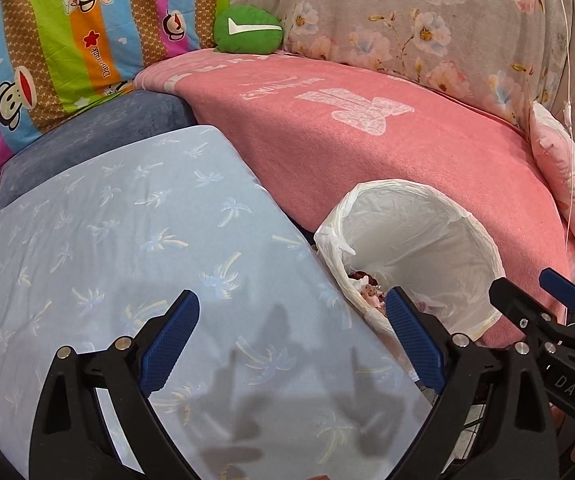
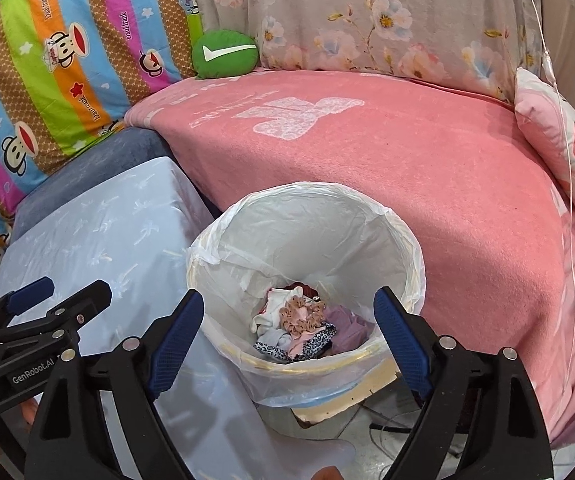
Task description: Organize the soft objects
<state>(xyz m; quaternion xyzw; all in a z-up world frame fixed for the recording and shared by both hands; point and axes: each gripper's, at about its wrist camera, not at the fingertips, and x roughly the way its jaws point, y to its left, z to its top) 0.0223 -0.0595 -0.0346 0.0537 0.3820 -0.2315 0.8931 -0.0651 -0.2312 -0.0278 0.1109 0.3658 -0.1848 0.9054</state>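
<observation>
A round bin lined with a white plastic bag (image 2: 403,248) (image 1: 483,240) stands between the pale blue cushion and the pink bed. Several small soft pieces (image 2: 299,328) lie heaped in its bottom: white, pink, purple and leopard-print fabric; only a bit of the heap (image 1: 369,290) shows in the left wrist view. My right gripper (image 2: 289,302) hangs open just above the bin's near rim, nothing between its fingers. My left gripper (image 1: 291,304) is open over the cushion's right edge, empty. Each gripper shows in the other's view: the right gripper (image 1: 535,284), the left gripper (image 2: 69,290).
A pale blue palm-print cushion (image 1: 127,240) rests on a dark blue seat (image 1: 99,136). The pink blanket (image 2: 407,168) covers the bed. A green round plush (image 2: 225,54) sits at the back by a striped monkey-print pillow (image 2: 55,60) and floral cover (image 2: 367,20). A pink pillow (image 2: 559,144) leans right.
</observation>
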